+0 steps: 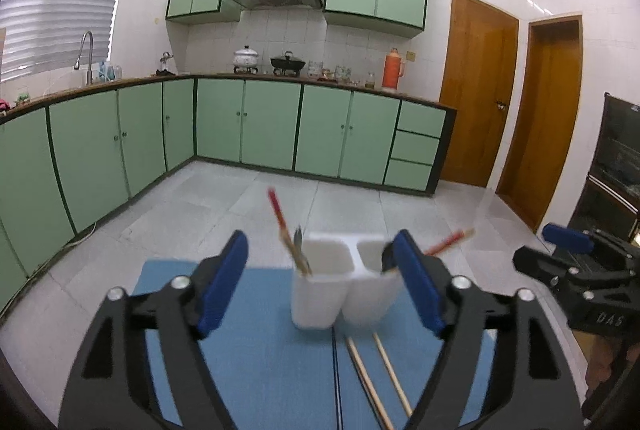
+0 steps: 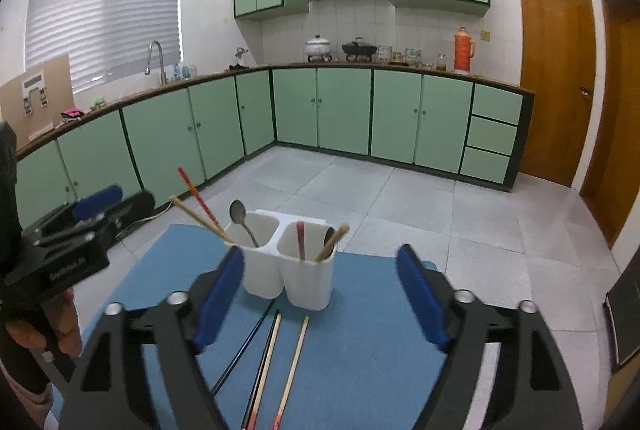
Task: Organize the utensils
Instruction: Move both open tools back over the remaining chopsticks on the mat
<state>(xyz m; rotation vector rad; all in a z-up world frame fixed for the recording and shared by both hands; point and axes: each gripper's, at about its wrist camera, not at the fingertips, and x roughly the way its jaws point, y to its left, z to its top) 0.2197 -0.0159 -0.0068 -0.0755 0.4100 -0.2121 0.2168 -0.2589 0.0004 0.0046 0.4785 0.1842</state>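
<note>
We see the left tongs [image 1: 320, 282] with jaws spread wide, their blue pads [image 1: 224, 284] well apart and nothing pressed between them. The right tongs [image 2: 320, 296] stand just as wide, blue pads [image 2: 422, 300] apart and gripping nothing. Both point forward and slightly downward. In the right wrist view a hand [image 2: 48, 334] grips the handle of the left tongs at the left edge

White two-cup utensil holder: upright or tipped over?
Upright. The utensil holder stands on its base on the blue mat, openings up, with chopsticks and a spoon leaning out of it.
</note>
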